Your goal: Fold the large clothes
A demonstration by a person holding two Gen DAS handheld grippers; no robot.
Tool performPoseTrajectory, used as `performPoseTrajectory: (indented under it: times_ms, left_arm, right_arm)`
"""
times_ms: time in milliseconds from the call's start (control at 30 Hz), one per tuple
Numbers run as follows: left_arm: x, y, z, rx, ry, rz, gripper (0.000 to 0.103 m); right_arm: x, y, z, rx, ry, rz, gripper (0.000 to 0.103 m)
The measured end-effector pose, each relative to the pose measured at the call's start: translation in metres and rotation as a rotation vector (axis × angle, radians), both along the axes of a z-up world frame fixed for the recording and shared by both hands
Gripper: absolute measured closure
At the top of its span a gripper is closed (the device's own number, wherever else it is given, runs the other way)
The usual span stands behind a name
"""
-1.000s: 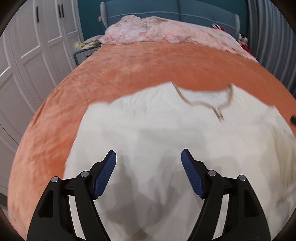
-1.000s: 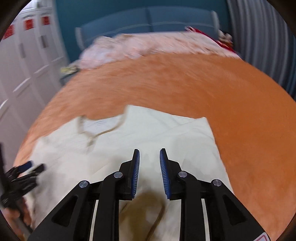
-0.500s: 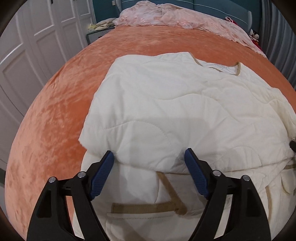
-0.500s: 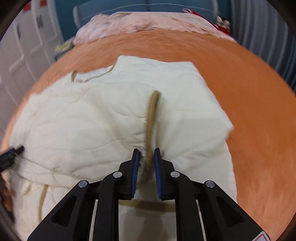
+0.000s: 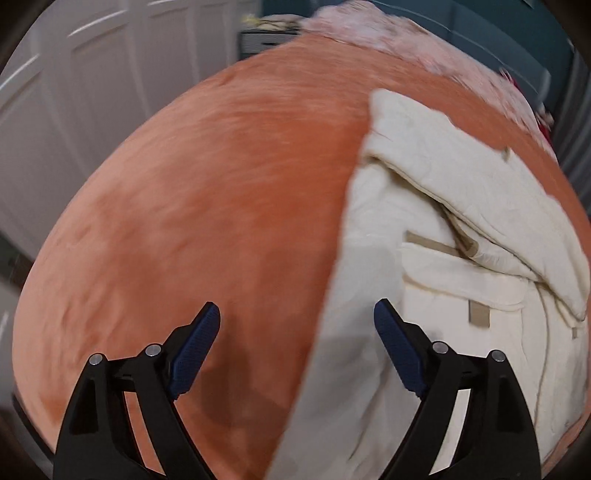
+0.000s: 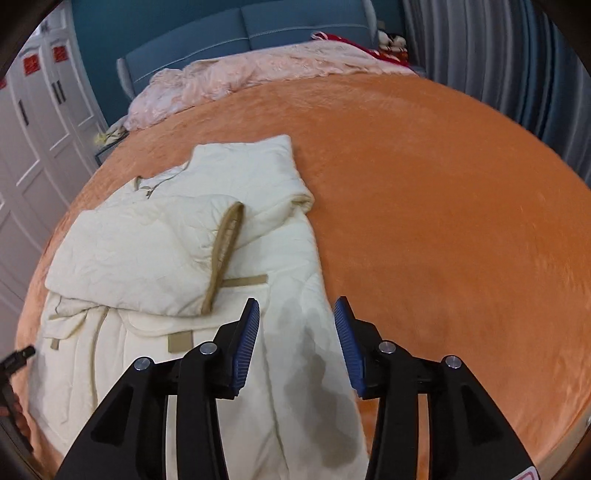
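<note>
A cream quilted jacket (image 6: pixel 177 280) with tan trim lies on the orange bed cover (image 6: pixel 424 206), its upper part folded down over the lower part, a tan-edged cuff (image 6: pixel 225 247) on top. It also shows in the left wrist view (image 5: pixel 461 266), at the right. My right gripper (image 6: pixel 295 332) is open and empty above the jacket's right edge. My left gripper (image 5: pixel 297 350) is open and empty, over the jacket's left edge and the bare cover (image 5: pixel 207 206). Its tip shows at the right wrist view's left border (image 6: pixel 16 360).
A pink crumpled blanket (image 6: pixel 236 77) lies at the head of the bed before a blue headboard (image 6: pixel 243 33). White wardrobe doors (image 5: pixel 74 92) stand to the left. A grey curtain (image 6: pixel 498 55) hangs at the right. A nightstand (image 5: pixel 266 38) is beside the bed.
My right gripper has let go of the tan-trimmed sleeve and opened, drawing back. My left gripper has swung left, off the jacket toward the bare cover. The folded part now lies flat.
</note>
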State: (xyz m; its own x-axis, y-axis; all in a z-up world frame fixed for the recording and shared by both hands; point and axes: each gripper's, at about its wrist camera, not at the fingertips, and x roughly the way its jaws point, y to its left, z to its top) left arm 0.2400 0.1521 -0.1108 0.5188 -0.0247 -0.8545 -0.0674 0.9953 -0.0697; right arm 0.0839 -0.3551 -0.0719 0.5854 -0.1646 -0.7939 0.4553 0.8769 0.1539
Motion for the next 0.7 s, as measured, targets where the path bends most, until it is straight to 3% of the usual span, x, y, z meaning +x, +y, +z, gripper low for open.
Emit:
performPoseTrajectory:
  times_ms: [100, 200, 300, 333, 467, 600, 700]
  left_arm:
    - [-0.004, -0.005, 0.020, -0.031, -0.038, -0.002, 0.020]
    - [0.008, -0.036, 0.043, -0.037, -0.082, -0.065, 0.020]
    - [0.033, -0.073, 0.052, -0.011, -0.107, -0.119, 0.020]
    - [0.045, -0.087, 0.052, 0.009, -0.115, -0.136, 0.020]
    - [0.091, -0.127, 0.040, 0.084, -0.108, -0.156, 0.020]
    - [0.122, -0.140, 0.012, 0.125, -0.067, -0.117, 0.020]
    - [0.131, -0.136, -0.013, 0.141, -0.018, -0.091, 0.019]
  right_arm:
    - [0.005, -0.005, 0.007, 0.077, -0.043, -0.010, 0.061]
    - [0.031, 0.006, 0.010, 0.099, -0.049, 0.034, 0.061]
    - [0.086, 0.028, -0.002, 0.046, 0.011, 0.085, 0.071]
    - [0.097, 0.031, -0.005, 0.043, 0.025, 0.093, 0.080]
    - [0.157, 0.053, -0.022, 0.002, 0.090, 0.149, 0.092]
    - [0.192, 0.074, -0.020, -0.077, 0.080, 0.205, 0.092]
    - [0.207, 0.073, -0.035, -0.116, 0.125, 0.199, 0.092]
